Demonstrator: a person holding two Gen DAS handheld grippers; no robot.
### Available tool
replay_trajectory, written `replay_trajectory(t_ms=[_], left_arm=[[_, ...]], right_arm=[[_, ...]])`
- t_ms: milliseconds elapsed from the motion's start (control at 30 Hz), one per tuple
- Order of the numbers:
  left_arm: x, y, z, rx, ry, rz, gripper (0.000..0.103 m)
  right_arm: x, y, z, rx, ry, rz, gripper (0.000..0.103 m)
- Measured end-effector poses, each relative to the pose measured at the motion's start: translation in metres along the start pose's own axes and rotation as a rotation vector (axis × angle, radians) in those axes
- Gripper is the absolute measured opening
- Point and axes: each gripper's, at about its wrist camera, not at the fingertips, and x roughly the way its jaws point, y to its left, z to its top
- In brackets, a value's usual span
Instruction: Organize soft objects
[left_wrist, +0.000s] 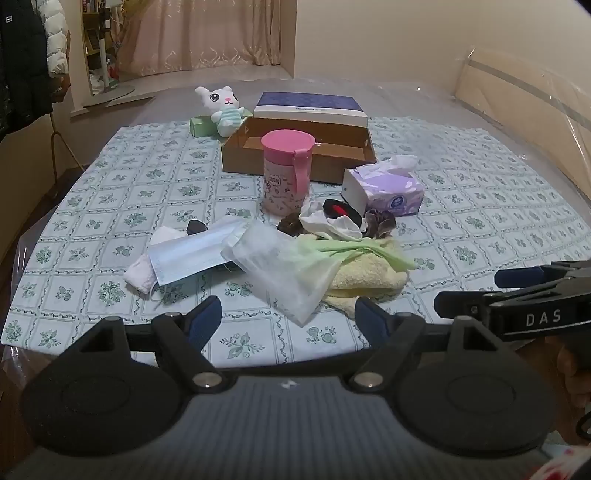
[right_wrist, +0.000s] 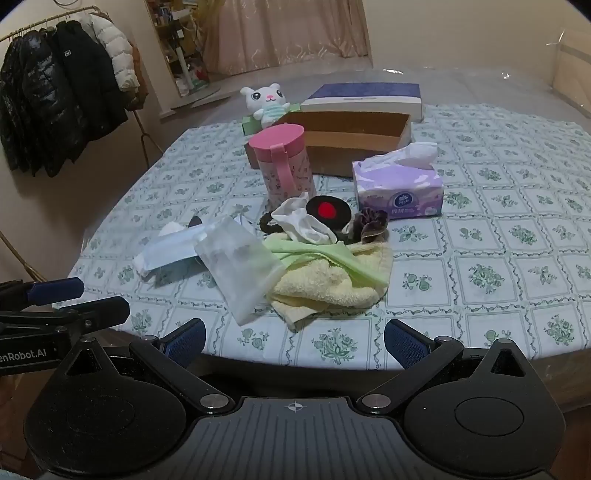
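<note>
Both grippers, left (left_wrist: 288, 317) and right (right_wrist: 294, 341), spread wide, empty, hovering over near table edge (right_wrist: 480, 332). Towel (right_wrist: 332, 284) pile just ahead, mid-table; perhaps a scrunchie (right_wrist: 371, 223) behind.

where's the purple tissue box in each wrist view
Left wrist: the purple tissue box sits right of centre, past the pile of soft things.
Right wrist: it is again right of centre, closer to the middle.
Shared landmark: the pink-lidded cup, standing just left of the box in both.
</note>
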Motion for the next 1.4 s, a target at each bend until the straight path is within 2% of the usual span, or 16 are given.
replay_trajectory(t_ms=[1400], left_arm=[[-0.0002, 0.0000, 0.0000, -0.001, -0.006, 0.000, 0.078]], right_arm=[[-0.0019, 0.0020, 0.0030, -0.001, -0.007, 0.002, 0.103]])
